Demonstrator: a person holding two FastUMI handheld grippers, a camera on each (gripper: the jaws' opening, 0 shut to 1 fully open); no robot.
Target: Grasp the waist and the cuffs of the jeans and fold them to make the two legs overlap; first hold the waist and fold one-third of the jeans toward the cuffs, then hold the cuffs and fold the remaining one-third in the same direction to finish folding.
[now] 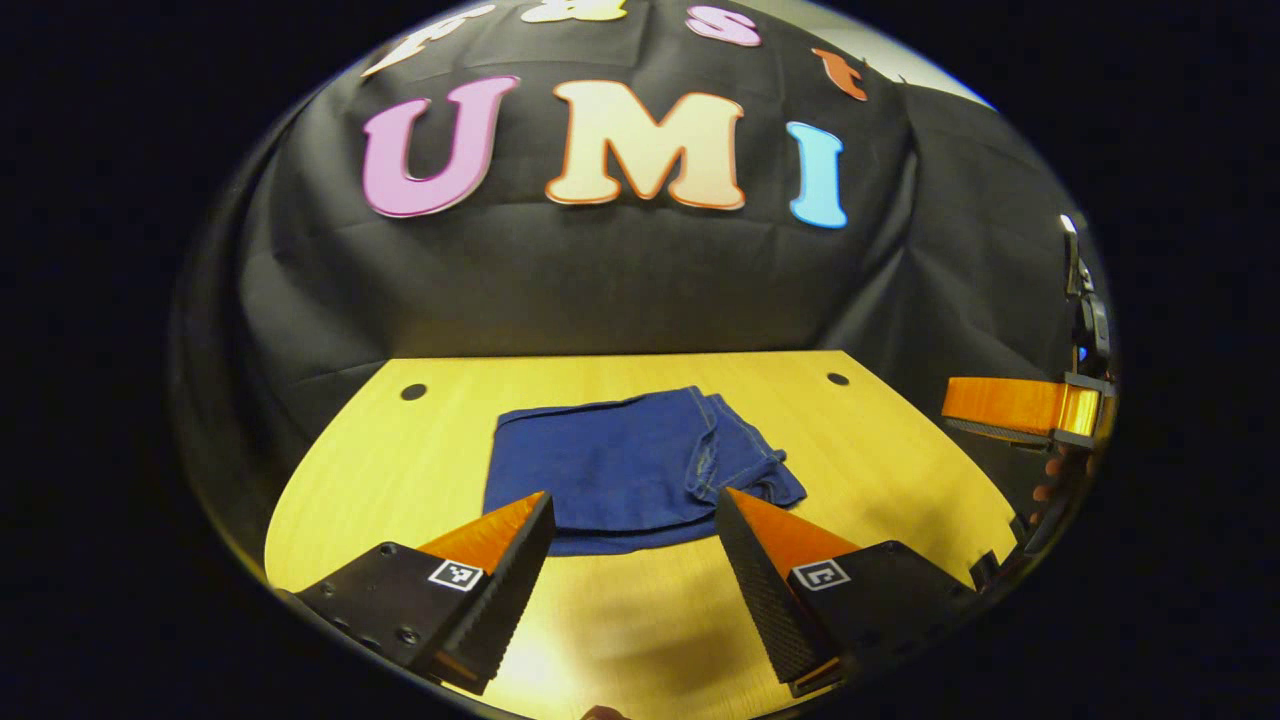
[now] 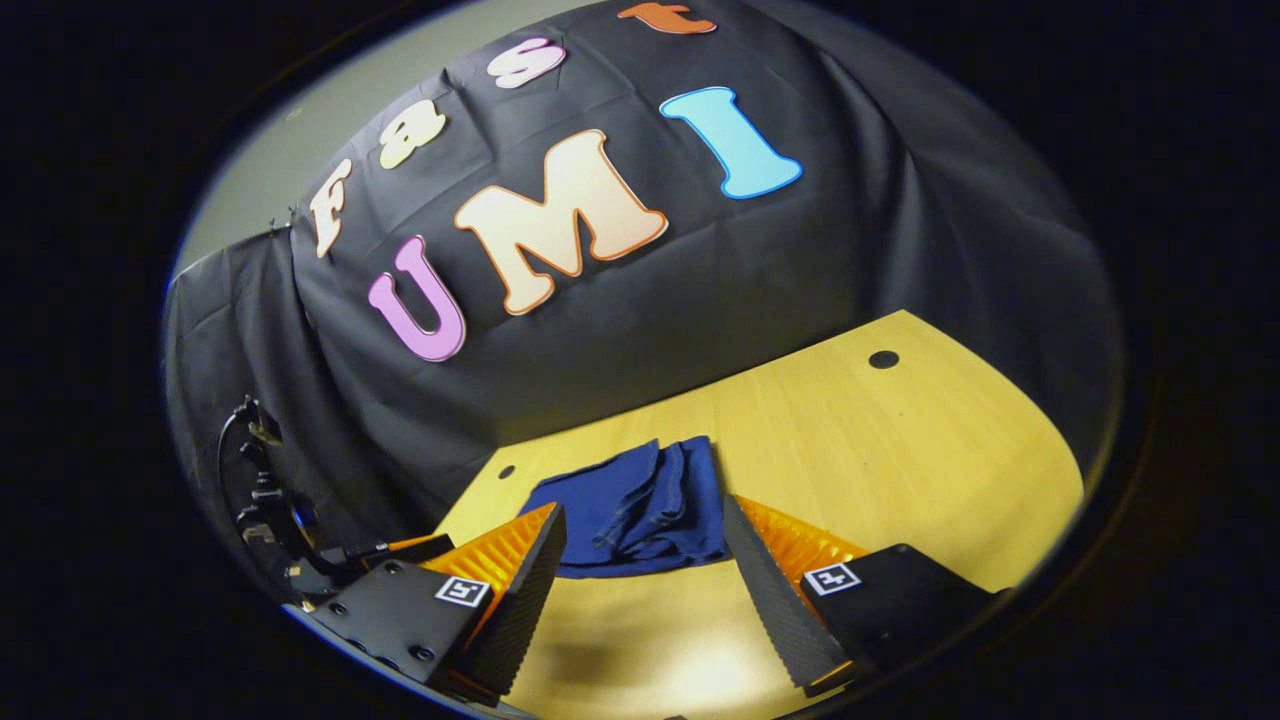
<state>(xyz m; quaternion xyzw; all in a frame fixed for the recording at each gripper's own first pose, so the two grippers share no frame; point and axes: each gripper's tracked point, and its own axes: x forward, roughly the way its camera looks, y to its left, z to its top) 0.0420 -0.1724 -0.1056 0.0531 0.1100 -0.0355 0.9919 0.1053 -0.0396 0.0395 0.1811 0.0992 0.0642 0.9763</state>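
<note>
The dark blue jeans (image 1: pixel 630 465) lie folded into a compact bundle on the wooden table (image 1: pixel 880 450), a stitched seam showing toward their right side. My left gripper (image 1: pixel 632 500) hovers above the table's near side, open, its jaws wide apart and nothing between them, with the bundle just beyond the tips. At the right edge of the left gripper view an orange finger of the right gripper (image 1: pixel 1015 407) shows, held by a hand. In the right gripper view the jeans (image 2: pixel 640 500) lie ahead of my right gripper (image 2: pixel 645 512), which is open and holds nothing.
The yellow wooden table (image 2: pixel 900 450) has small dark holes (image 1: pixel 413 391) near its far corners. Black cloth hangs behind the table as the booth's wall. A cable and part of the other device (image 2: pixel 265 500) show at the left of the right gripper view.
</note>
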